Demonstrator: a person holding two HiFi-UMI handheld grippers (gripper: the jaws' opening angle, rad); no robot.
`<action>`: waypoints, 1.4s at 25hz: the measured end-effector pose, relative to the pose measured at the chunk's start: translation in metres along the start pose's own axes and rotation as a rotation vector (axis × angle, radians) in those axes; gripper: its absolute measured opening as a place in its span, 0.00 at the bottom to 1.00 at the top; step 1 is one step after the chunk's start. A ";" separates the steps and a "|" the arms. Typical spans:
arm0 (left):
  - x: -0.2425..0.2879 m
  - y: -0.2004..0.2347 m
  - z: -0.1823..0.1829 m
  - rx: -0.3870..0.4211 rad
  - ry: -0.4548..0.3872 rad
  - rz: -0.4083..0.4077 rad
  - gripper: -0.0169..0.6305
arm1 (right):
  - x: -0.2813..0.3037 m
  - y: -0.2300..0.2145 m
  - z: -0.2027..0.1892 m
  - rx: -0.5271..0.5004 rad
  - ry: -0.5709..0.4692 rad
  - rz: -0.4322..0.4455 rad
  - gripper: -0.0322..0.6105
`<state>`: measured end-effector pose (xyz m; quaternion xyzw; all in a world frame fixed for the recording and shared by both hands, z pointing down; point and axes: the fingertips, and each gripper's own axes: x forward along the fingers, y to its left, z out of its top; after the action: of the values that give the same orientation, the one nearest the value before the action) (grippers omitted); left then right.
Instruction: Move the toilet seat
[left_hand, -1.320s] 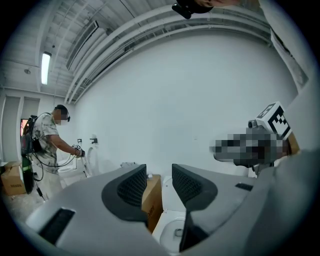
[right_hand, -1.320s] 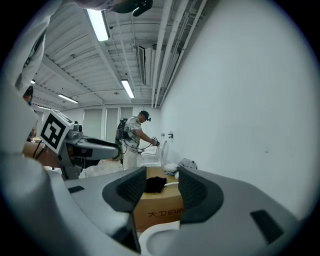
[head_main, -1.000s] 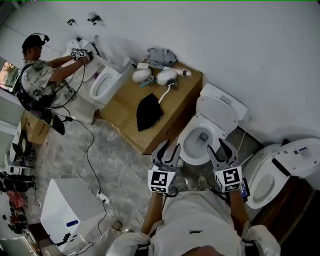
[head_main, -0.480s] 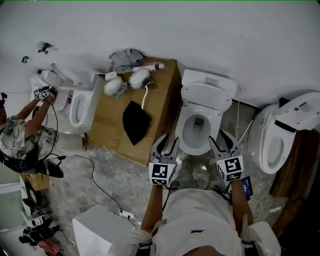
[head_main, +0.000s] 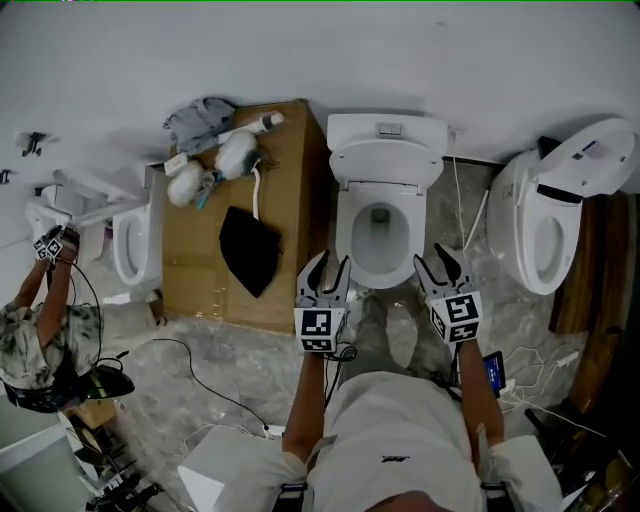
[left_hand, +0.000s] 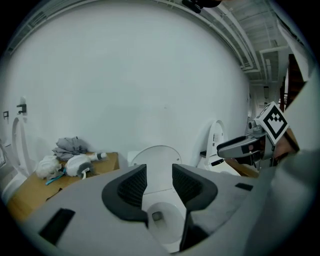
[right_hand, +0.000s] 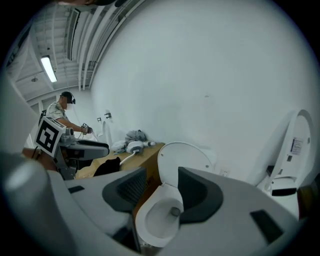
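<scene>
1. At the far left of the head view, another person reaches up toward a white toilet by the wall.
2. Just right of that toilet stands a brown box. A black cloth lies on it, with a grey cloth and some white items at its wall end.
3. The left gripper hovers near the box's front corner. Its jaws are drawn close together with nothing between them.
4. The middle toilet stands against the wall between the two grippers and just ahead of them.
5. Its toilet seat is tipped up against the tank, clear of both grippers. Lid and ring cannot be told apart.
6. The right gripper hovers at the bowl's right front. Its jaws are also pulled together and hold nothing.
7. At the far right is a third toilet, its cover raised.
</scene>
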<state>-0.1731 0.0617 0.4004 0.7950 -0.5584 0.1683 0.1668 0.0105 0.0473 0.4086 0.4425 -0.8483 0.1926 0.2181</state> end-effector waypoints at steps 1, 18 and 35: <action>0.004 0.001 -0.006 0.001 0.009 -0.007 0.27 | 0.002 -0.003 -0.007 0.006 0.006 -0.015 0.38; 0.071 0.010 -0.124 -0.026 0.155 -0.054 0.30 | 0.065 -0.024 -0.128 0.136 0.126 -0.087 0.38; 0.119 0.009 -0.275 -0.091 0.339 -0.066 0.34 | 0.111 -0.037 -0.276 0.263 0.276 -0.059 0.42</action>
<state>-0.1661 0.0843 0.6988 0.7647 -0.5030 0.2692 0.2997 0.0402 0.0972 0.7030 0.4611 -0.7646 0.3541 0.2782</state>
